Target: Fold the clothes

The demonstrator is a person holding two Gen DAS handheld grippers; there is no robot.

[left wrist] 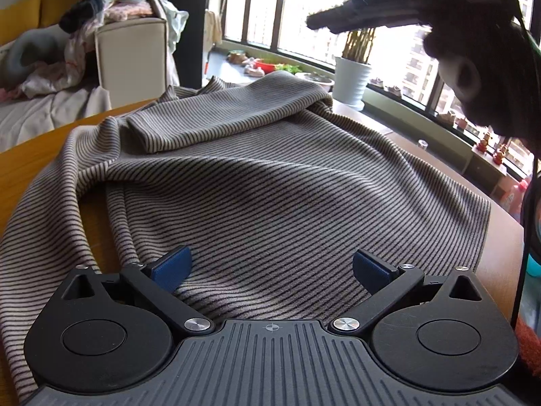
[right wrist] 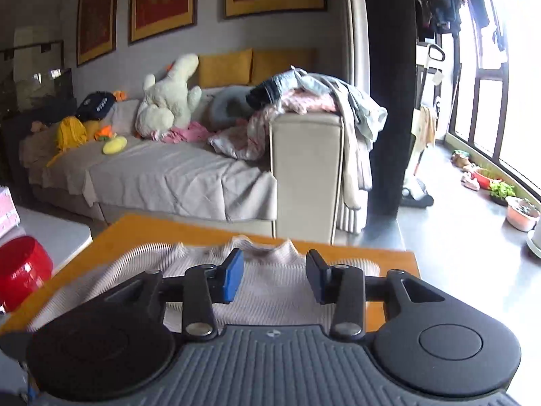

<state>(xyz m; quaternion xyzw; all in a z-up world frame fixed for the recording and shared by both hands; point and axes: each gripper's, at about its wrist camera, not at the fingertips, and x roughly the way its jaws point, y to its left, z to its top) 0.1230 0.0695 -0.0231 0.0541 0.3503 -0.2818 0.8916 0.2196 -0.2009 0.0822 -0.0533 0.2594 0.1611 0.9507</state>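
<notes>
A beige sweater with thin dark stripes (left wrist: pixel 257 176) lies spread over a wooden table (left wrist: pixel 20 165), one sleeve folded across its far part. My left gripper (left wrist: pixel 270 267) hovers low over the near part of the sweater, open wide, with nothing between its blue pads. In the left wrist view the right gripper (left wrist: pixel 399 10) shows as a dark shape high at the upper right, above the sweater. In the right wrist view the right gripper (right wrist: pixel 274 277) is open and empty, held above the sweater (right wrist: pixel 270 287), whose collar lies near the table's far edge (right wrist: pixel 189 230).
A sofa (right wrist: pixel 169 172) with soft toys and a heap of clothes (right wrist: pixel 304 98) stands beyond the table. A white plant pot (left wrist: pixel 351 81) sits at the table's far right by the windows. A red bowl (right wrist: pixel 20 270) is at the left. A black cable (left wrist: pixel 522 253) hangs at the right.
</notes>
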